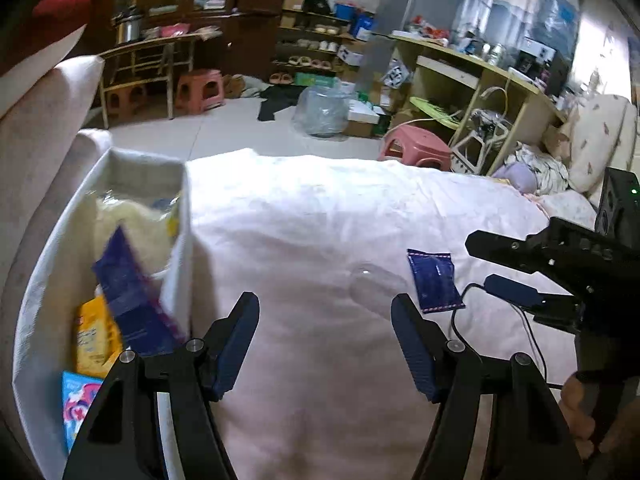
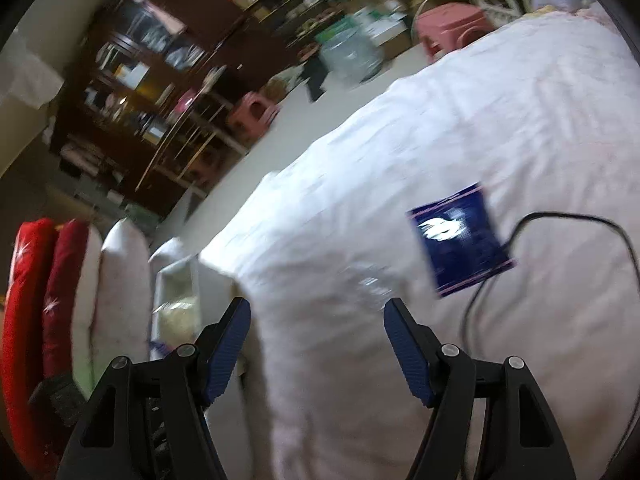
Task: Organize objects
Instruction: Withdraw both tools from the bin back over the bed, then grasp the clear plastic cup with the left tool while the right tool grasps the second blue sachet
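Observation:
A white fabric bin [image 1: 182, 216] stands at the bed's left edge. In it lie a pale yellow bag [image 1: 132, 220], a yellow packet [image 1: 94, 336], a cyan and pink packet [image 1: 78, 400] and a blurred dark blue packet [image 1: 128, 296] that leans over them. A second dark blue packet [image 1: 434, 280] [image 2: 460, 236] lies flat on the white bedcover [image 1: 320, 208]. My left gripper [image 1: 325, 308] is open and empty just right of the bin. My right gripper [image 1: 486, 264] [image 2: 317, 312] is also open and empty, near the packet on the bed.
A clear plastic piece [image 1: 374, 286] lies left of the packet on the bed, and a black cable [image 1: 456, 316] [image 2: 560, 216] curls beside it. A hand [image 1: 580, 412] holds the right gripper. Pillows [image 2: 120, 280], pink stools [image 1: 416, 146] and cluttered shelves surround the bed.

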Tool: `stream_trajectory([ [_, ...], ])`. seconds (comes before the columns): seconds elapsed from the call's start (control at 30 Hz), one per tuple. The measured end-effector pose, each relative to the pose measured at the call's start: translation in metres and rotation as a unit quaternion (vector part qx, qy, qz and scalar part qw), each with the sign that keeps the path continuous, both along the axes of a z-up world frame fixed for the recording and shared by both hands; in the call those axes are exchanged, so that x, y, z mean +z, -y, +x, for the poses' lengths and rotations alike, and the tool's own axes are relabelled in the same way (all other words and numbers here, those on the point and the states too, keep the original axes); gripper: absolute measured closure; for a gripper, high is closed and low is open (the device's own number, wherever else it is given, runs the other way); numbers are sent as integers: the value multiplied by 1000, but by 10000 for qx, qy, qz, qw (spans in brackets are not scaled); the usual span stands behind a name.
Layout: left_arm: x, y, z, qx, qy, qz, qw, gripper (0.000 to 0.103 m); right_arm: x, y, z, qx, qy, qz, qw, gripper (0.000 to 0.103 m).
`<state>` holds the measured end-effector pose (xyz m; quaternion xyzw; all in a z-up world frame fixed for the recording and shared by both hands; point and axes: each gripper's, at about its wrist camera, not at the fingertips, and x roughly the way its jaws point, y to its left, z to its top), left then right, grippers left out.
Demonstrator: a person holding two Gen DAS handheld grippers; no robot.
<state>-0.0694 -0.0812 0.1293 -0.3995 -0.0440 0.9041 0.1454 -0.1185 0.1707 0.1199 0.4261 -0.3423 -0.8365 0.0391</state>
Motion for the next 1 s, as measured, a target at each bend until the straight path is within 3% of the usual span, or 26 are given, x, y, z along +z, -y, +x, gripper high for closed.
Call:
stream_trajectory([
  [0.17,-15,-27,-17,-218,200,-48,9996,35,-15,-20,-5,-356,174,610,9973,34],
  [0.37,-36,-49,-39,-294,560,315,9975,35,-41,-32,-27,-484,437,1567,9855,34],
  [0.53,-59,-45,-63,-22,1296,1063,9859,38,-85,-41,-45,-243,700,1419,9871,34],
  [0.6,-65,-40,-70,136,1477,1316,9801,38,-105,-36,-54,5,859,1501,9849,22],
  [0.67,-68,-38,-76,322,1603,1426,9762,38,-110,-24,-51,228,519,2079,9765,17],
  [0.7,-71,-38,-79,415,1691,1491,9734,38,-112,-19,-50,299,559,2355,9698,20],
  [0.77,-77,-37,-84,539,1919,1675,9655,38,-113,-19,-50,314,660,2681,9606,37],
  [0.83,-83,-35,-90,685,2152,1843,9566,38,-111,-34,-44,102,646,2404,9685,51],
  [0.87,-86,-33,-91,772,2223,1922,9527,38,-111,-47,-39,-10,579,1990,9783,55],
  [0.9,-89,-31,-92,849,2259,1958,9505,38,-111,-56,-35,-109,524,1674,9844,65],
  [1.0,-96,-31,-95,1045,2378,1876,9473,38,-109,-75,-21,-391,335,844,9951,71],
])
